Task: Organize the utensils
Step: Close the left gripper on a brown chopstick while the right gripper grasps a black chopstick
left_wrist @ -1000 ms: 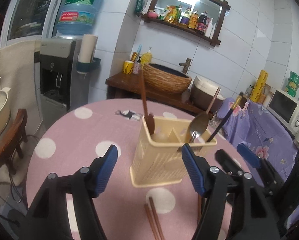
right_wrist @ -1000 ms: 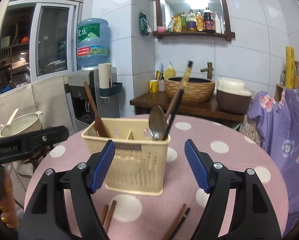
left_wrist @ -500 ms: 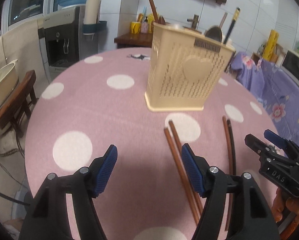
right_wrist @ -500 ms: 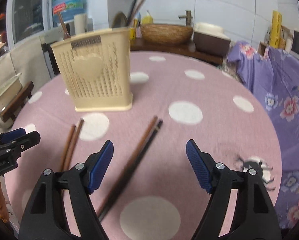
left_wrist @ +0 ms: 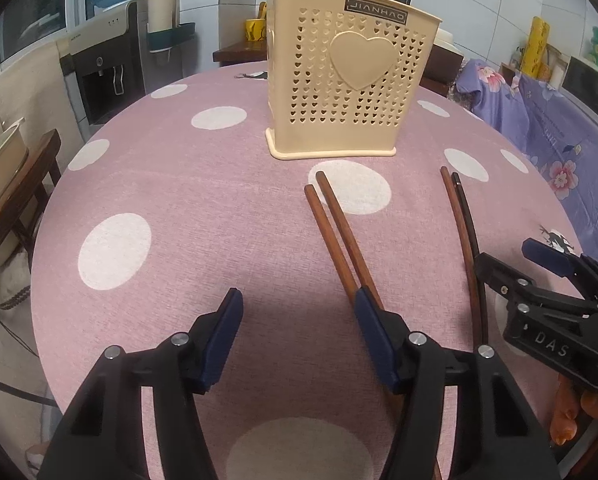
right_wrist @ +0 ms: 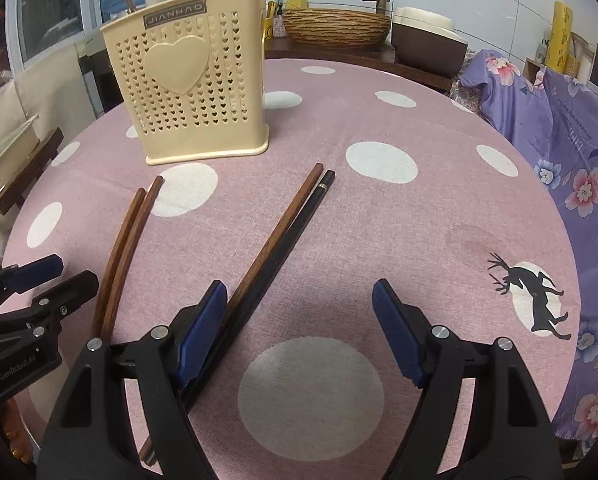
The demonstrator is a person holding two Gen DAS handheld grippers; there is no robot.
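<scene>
A cream utensil holder (left_wrist: pixel 349 76) with a heart stands on the pink dotted table (left_wrist: pixel 179 208); it also shows in the right wrist view (right_wrist: pixel 195 80), with utensil handles sticking out of its top. A pair of brown chopsticks (left_wrist: pixel 335 228) lies in front of it, under my left gripper's right finger. A brown and a black chopstick (right_wrist: pixel 283 232) lie further right, under my right gripper's left finger. My left gripper (left_wrist: pixel 297 312) is open and empty, low over the table. My right gripper (right_wrist: pixel 299 304) is open and empty. The brown pair also shows in the right wrist view (right_wrist: pixel 127 240).
A wooden chair (left_wrist: pixel 15 200) and a water dispenser (left_wrist: pixel 107 60) stand left of the table. A purple flowered cover (right_wrist: pixel 559 128) lies to the right. A side table with a woven basket (right_wrist: pixel 335 28) is behind.
Both grippers have dropped from level with the holder's top and pulled back to low over the table. The chopsticks now lie right at the fingers. Both stay open.
</scene>
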